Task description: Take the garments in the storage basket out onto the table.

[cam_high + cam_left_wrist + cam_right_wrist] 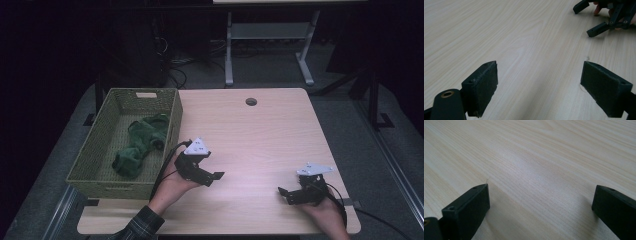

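My left gripper (216, 176) and right gripper (283, 192) both gape over bare table (260, 135); basket (172, 127) beside the left one.

The room around the table (260, 130) is dark; overhead light leaves a soft sheen on the wood. Both gripper views look sharp nearby, perhaps slightly soft farther off.

Beyond my left claw (218, 176), past the pale wooden table (260, 130), I see grey carpet (345, 115), a white-legged desk frame (270, 35) and darkness.
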`<state>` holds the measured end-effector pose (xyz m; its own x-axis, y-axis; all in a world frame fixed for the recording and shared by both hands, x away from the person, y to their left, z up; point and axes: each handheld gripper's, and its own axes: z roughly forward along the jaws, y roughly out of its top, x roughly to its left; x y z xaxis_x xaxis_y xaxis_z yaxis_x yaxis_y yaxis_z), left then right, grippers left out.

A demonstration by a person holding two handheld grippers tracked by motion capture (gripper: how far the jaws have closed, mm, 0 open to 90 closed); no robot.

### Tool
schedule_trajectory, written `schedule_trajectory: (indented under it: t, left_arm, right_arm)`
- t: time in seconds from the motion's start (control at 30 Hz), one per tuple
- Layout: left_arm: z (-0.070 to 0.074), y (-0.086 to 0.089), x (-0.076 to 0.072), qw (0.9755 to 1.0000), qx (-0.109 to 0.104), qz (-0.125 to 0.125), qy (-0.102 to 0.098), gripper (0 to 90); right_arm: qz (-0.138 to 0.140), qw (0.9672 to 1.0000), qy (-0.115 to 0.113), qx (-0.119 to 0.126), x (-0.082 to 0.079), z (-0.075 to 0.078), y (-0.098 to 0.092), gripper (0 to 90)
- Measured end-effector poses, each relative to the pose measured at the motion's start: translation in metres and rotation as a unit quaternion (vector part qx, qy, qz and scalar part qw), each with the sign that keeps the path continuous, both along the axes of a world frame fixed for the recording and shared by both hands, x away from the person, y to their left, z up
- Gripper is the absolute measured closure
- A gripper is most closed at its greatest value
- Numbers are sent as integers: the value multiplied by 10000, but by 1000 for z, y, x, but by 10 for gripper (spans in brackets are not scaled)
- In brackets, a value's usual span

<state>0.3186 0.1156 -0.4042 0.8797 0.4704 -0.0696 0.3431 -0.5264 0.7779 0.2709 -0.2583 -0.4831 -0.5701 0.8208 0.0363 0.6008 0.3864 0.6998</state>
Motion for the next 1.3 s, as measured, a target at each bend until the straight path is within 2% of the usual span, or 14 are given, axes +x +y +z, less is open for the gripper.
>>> schedule_trajectory:
  t: [0.13,0.3,0.4,0.5,0.67,0.73,0.8,1.03,1.3]
  left_arm:
    - [7,1,2,10000,10,-8,-36,138]
    - [16,1,2,9999,-89,3,-76,137]
    - [24,1,3,9999,43,-38,-154,138]
    - [29,2,6,9999,-5,-76,-130,139]
    - [35,4,10,9997,94,-162,-167,139]
    - [38,7,12,9996,117,-136,-210,139]
    - [41,9,14,9998,53,-102,-184,139]
    - [53,20,25,9994,198,-137,-241,138]
    - [58,28,37,9993,254,-155,-209,138]
  right_arm:
    - [0,10000,0,0,0,0,0,12]
    - [0,10000,1,-1,0,0,0,13]
    - [-1,10000,0,0,0,0,0,12]
    - [-1,10000,-1,-1,0,0,0,12]
    - [-2,10000,-3,1,0,0,0,13]
    - [-1,10000,-4,0,0,0,0,13]
    - [-2,10000,-4,1,0,0,0,13]
    - [3,10000,-8,-9,0,0,0,13]
    - [-185,9998,-42,-24,1,0,-2,13]
